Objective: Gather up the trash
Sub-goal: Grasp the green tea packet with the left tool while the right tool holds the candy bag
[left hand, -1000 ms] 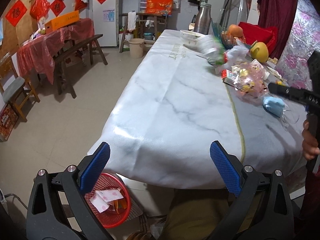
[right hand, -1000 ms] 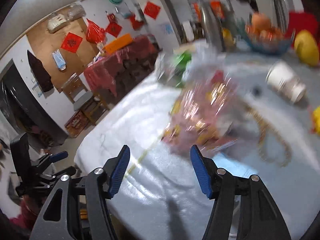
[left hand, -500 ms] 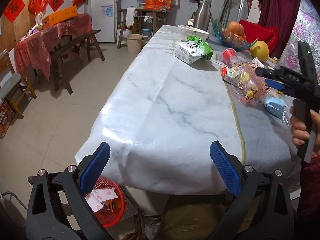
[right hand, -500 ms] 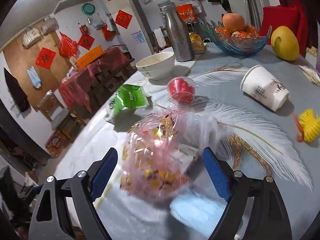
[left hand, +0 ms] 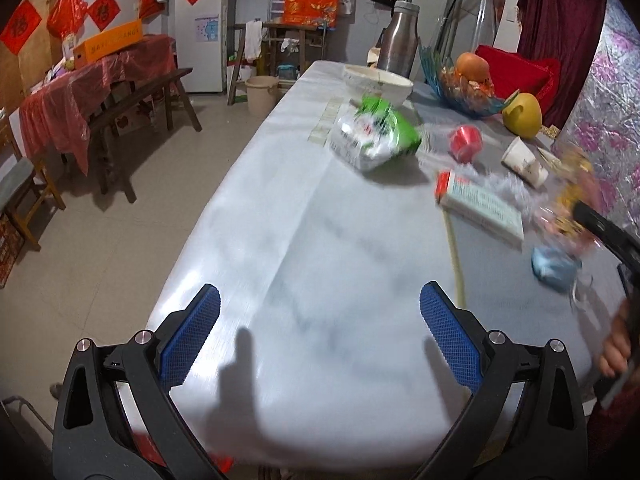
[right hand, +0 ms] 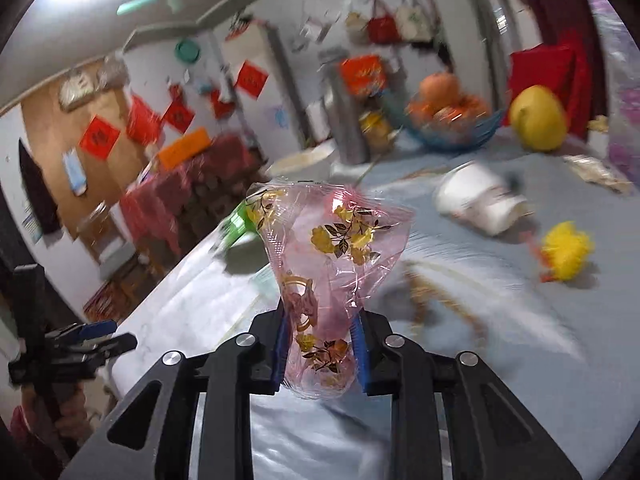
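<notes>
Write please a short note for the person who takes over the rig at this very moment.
Right tongs: closing on the pink flowered plastic bag, which is between the pads and lifted off the table.
Left tongs: open, empty, above the near table edge.
Still on the table: green snack packet, paper cup, red-and-white box, blue mask.
Done: bag picked up. Left: bin it, then collect the rest.

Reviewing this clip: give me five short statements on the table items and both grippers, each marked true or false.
1. The right gripper has a pink flowered plastic wrapper between its closing jaws. True.
2. The left gripper holds a cup. False: it is open and empty.
3. The white paper cup lies on its side. True.
4. The green snack bag sits inside the white bowl. False: it lies on the table beside it.
5. The metal flask lies flat. False: it stands upright.
</notes>
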`<state>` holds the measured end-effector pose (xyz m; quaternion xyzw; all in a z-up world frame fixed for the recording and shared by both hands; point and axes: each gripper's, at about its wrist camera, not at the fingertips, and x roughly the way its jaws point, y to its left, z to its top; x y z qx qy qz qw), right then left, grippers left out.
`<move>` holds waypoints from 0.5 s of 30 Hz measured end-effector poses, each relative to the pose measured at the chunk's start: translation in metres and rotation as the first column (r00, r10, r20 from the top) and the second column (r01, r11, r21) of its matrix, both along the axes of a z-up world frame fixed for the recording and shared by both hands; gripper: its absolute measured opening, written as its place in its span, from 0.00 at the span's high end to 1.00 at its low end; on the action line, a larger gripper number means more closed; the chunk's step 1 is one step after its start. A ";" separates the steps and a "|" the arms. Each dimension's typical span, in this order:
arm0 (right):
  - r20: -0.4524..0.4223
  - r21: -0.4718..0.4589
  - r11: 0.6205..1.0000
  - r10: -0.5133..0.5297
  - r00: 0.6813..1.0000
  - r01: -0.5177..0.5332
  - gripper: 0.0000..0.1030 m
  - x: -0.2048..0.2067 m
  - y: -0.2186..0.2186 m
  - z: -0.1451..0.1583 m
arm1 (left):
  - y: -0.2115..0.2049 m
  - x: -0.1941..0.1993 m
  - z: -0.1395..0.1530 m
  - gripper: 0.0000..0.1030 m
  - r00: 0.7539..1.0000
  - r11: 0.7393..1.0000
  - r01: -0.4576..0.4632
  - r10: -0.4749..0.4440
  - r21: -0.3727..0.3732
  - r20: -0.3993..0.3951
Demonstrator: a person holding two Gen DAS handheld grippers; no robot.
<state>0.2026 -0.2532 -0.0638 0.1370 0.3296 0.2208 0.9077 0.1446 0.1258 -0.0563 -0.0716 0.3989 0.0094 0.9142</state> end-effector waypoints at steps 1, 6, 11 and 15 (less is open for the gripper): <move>0.011 -0.007 0.999 -0.037 0.999 0.037 0.73 -0.001 -0.009 0.000 | -0.004 0.008 0.002 0.07 1.000 1.000 0.005 -0.005 0.002 0.004; -0.030 0.020 0.995 -0.100 0.995 0.101 0.73 0.008 -0.034 -0.012 | -0.014 0.056 0.014 0.07 1.000 1.000 0.009 -0.009 0.003 0.028; -0.034 0.022 0.995 -0.092 0.995 0.093 0.69 0.013 -0.034 -0.020 | -0.026 0.114 0.024 0.07 0.999 1.000 -0.009 0.009 -0.004 0.052; -0.024 -0.015 0.998 -0.061 0.998 0.061 0.67 0.011 -0.024 -0.017 | -0.037 0.154 0.018 0.07 0.999 0.999 -0.039 0.038 0.020 0.025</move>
